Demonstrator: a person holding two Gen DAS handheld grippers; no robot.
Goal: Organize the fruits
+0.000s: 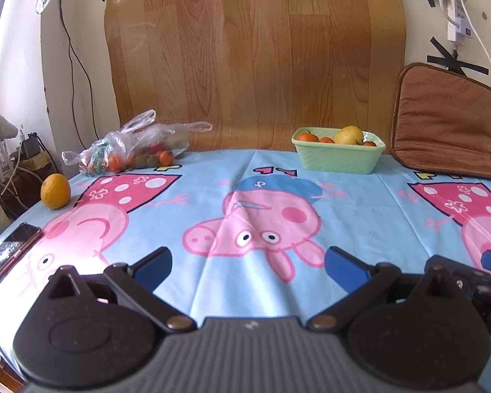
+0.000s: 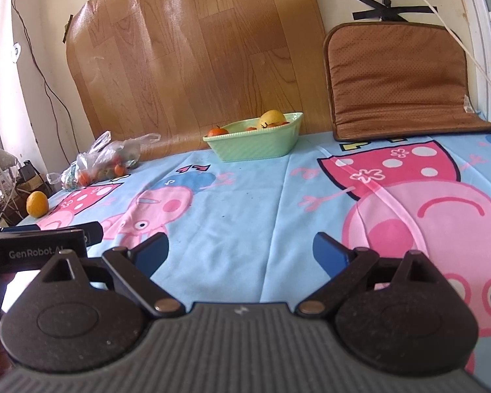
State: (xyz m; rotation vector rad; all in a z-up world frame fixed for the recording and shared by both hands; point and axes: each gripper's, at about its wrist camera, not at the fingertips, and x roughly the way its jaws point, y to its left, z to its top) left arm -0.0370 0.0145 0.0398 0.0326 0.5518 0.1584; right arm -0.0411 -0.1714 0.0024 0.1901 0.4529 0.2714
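At the bottom of the left wrist view, the left gripper (image 1: 248, 267) fills the foreground with its blue-tipped jaws spread wide and nothing between them. The right wrist view shows the right gripper (image 2: 241, 251) likewise spread and empty. Both hover low over a blue cartoon-pig tablecloth (image 1: 212, 281). A phone (image 1: 11, 245) lies at the lower left edge of the left view. Further back, at the left edge, a loose orange (image 1: 55, 191) sits alone on the cloth, well apart from both grippers. Behind it, upper left, a clear plastic bag (image 1: 131, 144) holds small orange and green fruits. Toward the upper right of the left view, a pale green basket (image 1: 338, 157) holds a yellow fruit (image 1: 348, 134) and several small oranges (image 1: 307, 136). A brown cushion (image 1: 442, 118) leans against the wall just beside the basket.
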